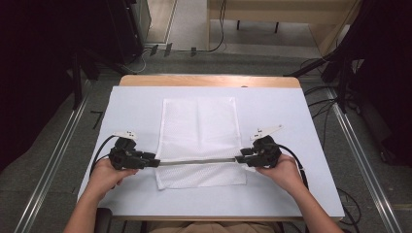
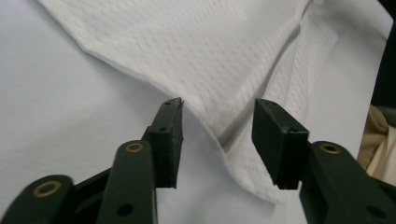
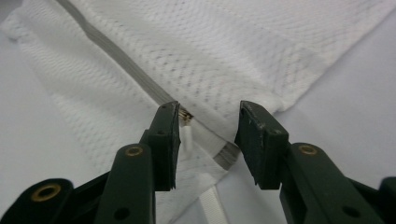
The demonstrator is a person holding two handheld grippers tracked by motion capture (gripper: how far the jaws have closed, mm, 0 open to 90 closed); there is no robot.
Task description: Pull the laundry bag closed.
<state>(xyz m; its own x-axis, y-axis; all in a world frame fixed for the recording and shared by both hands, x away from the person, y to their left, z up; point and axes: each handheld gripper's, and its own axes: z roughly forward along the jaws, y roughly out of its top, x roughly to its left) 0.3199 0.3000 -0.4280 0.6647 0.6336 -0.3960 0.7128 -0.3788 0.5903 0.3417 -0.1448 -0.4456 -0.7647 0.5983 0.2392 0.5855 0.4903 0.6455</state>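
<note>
A white mesh bag (image 1: 199, 131) lies flat in the middle of the white-covered table (image 1: 291, 126). A grey zipper strip (image 1: 197, 161) crosses it near its front end. My left gripper (image 1: 154, 162) is at the strip's left end. In the left gripper view it (image 2: 218, 106) is open, its jaws on either side of a raised fold of the mesh (image 2: 210, 60). My right gripper (image 1: 239, 159) is at the strip's right end. There it (image 3: 210, 112) is open too, straddling the zipper strip (image 3: 116, 60), with the small metal pull (image 3: 187, 119) against one jaw.
The table's wooden far edge (image 1: 209, 80) shows beyond the white cover. Dark equipment (image 1: 53, 58) and cables (image 1: 316, 65) stand on the floor to the left and right. Metal rails (image 1: 53, 160) run along both sides of the table.
</note>
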